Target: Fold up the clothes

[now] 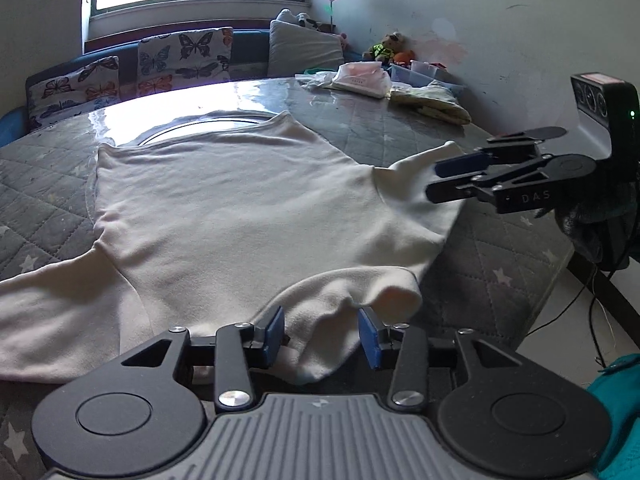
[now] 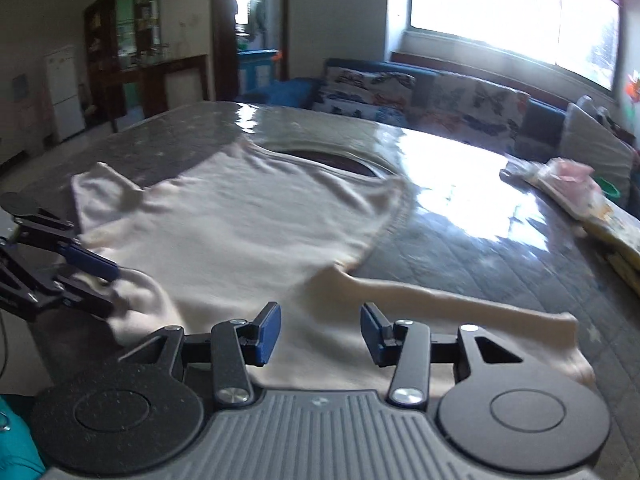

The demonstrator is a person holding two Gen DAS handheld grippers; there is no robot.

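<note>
A cream long-sleeved shirt (image 1: 240, 208) lies spread flat on the round table (image 1: 400, 132), which has a grey quilted cover. In the left wrist view my left gripper (image 1: 322, 336) stands open at the shirt's near edge. A rumpled fold lies between its blue pads (image 1: 274, 336) without being pinched. My right gripper (image 1: 444, 178) hovers open above the shirt's right sleeve. In the right wrist view the right gripper (image 2: 320, 334) is open over the shirt (image 2: 260, 220), with one sleeve (image 2: 440, 300) stretched to the right. The left gripper (image 2: 100, 284) shows at the left edge, by the bunched cloth.
Folded clothes (image 1: 360, 78) and a yellow bundle (image 1: 432, 104) sit at the table's far right. A sofa with butterfly cushions (image 1: 184, 60) stands behind the table under a window. Teal fabric (image 1: 616, 400) and a cable on the floor lie beyond the table's near right edge.
</note>
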